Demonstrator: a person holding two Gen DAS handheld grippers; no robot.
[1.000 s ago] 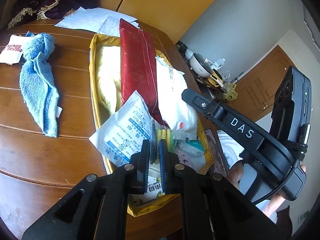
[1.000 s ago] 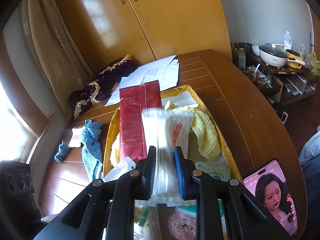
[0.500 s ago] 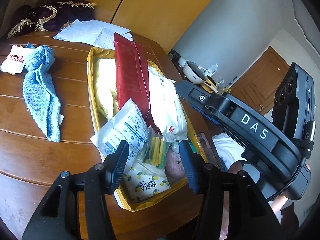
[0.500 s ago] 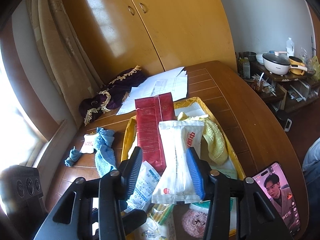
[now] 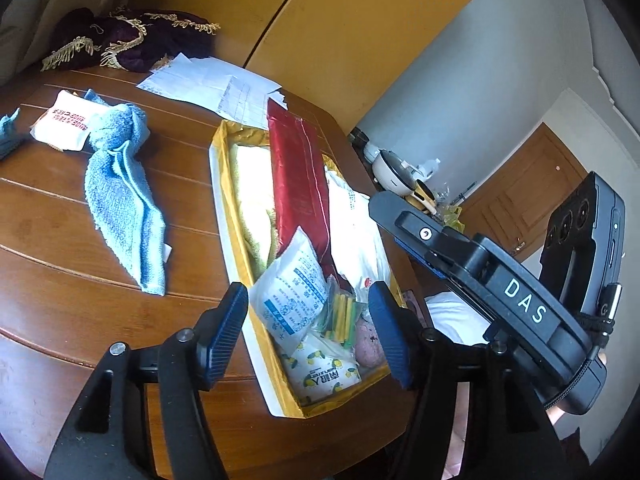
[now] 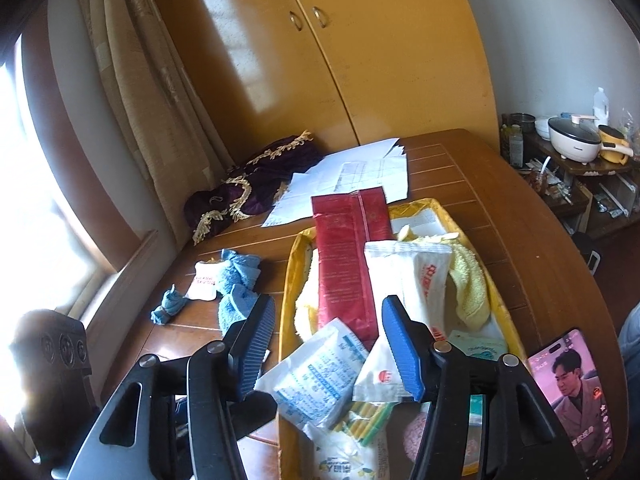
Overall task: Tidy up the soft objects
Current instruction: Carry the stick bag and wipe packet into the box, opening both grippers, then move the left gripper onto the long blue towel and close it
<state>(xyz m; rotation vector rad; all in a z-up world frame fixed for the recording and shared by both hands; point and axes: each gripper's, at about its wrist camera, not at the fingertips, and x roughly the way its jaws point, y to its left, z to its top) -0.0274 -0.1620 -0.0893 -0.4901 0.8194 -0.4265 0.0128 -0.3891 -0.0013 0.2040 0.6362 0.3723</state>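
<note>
A yellow tray on the wooden table holds soft packs: a long red pack, a white pack, a blue-printed white sachet, a bag of yellow-green sticks and a yellow cloth. My left gripper is open above the tray's near end, holding nothing. My right gripper is open over the sachet and white pack, empty. A blue towel lies left of the tray.
A small white packet and a blue rag lie by the towel. Papers and a dark fringed cloth sit at the back. A phone lies right of the tray.
Both grippers opened: the left let go of the stick bag, the right released the white pack into the tray. Both have pulled back and up from the tray.
</note>
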